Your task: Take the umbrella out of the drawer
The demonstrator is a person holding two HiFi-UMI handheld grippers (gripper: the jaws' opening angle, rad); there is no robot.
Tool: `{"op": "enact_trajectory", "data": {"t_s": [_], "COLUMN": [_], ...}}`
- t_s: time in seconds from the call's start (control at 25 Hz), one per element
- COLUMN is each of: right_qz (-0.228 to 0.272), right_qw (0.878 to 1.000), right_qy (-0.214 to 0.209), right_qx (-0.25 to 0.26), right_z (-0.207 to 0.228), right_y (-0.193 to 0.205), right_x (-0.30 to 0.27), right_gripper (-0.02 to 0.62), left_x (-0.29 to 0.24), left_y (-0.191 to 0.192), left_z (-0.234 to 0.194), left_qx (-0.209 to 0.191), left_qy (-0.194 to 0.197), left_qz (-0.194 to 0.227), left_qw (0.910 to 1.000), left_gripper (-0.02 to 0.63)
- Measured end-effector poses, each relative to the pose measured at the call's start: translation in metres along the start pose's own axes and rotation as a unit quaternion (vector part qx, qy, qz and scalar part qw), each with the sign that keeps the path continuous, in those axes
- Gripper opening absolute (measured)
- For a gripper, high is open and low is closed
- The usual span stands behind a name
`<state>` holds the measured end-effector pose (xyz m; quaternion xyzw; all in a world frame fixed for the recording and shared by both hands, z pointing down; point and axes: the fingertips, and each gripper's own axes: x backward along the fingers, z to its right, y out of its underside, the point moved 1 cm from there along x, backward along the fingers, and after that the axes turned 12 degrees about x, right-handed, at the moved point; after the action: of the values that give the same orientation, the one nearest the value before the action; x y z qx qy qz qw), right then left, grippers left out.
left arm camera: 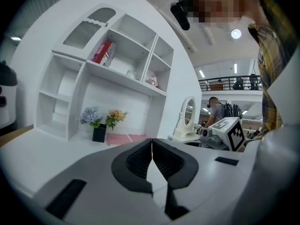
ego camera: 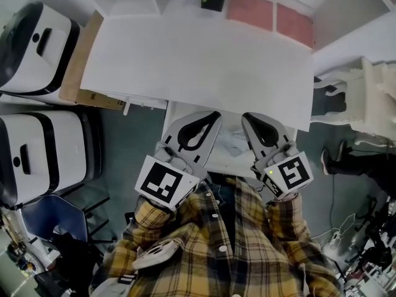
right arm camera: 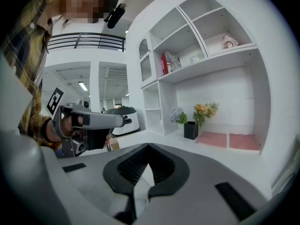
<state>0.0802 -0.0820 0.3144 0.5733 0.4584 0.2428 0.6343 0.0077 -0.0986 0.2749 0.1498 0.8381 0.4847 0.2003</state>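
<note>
Drawer (ego camera: 230, 143) under desk (ego camera: 198, 60) edge, between closed left claw (ego camera: 214, 116) and closed right claw (ego camera: 249, 117)

We're in a yellow-and-dark plaid flannel shirt (ego camera: 235, 252) with white buttons (ego camera: 215, 216). The pale grey left hand-held gripper (ego camera: 212, 116) and right hand-held gripper (ego camera: 249, 117) have black ribbed pads (left arm camera: 140, 161) and black-and-white marker cubes (ego camera: 164, 184).

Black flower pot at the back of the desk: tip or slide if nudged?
Probably tips if nudged high: the black pot looks narrow, with flowers spreading wider above. Likely light, being small. The white desk looks smooth, so a low push may slide it.
</note>
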Motion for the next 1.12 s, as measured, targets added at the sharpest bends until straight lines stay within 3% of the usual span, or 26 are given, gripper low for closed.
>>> {"op": "enact_trajectory", "data": {"t_s": [0.52,0.88,1.12], "right_qz": [-0.029,-0.075,-0.111], "right_qw": [0.999,0.996,0.991], "right_qy": [-0.024,-0.050,-0.070], "right_qx": [0.010,0.011,0.004], "right_z": [-0.011,-0.018,-0.023], "right_y": [0.025,0.071,0.104], "right_x": [-0.006,-0.009,-0.012], "right_gripper": [0.017,0.018,0.018], "left_x": [0.005,0.006,0.005], "left_y": [0.023,0.054,0.066], "left_z": [-0.007,-0.011,-0.013], "left_qx": [0.012,0.019,0.028], "left_qy": [-0.014,-0.028,-0.038], "left_qz": [-0.019,-0.054,-0.054], "left_qw": [0.9996,0.9979,0.9974], "left_gripper": [0.023,0.023,0.023]}}
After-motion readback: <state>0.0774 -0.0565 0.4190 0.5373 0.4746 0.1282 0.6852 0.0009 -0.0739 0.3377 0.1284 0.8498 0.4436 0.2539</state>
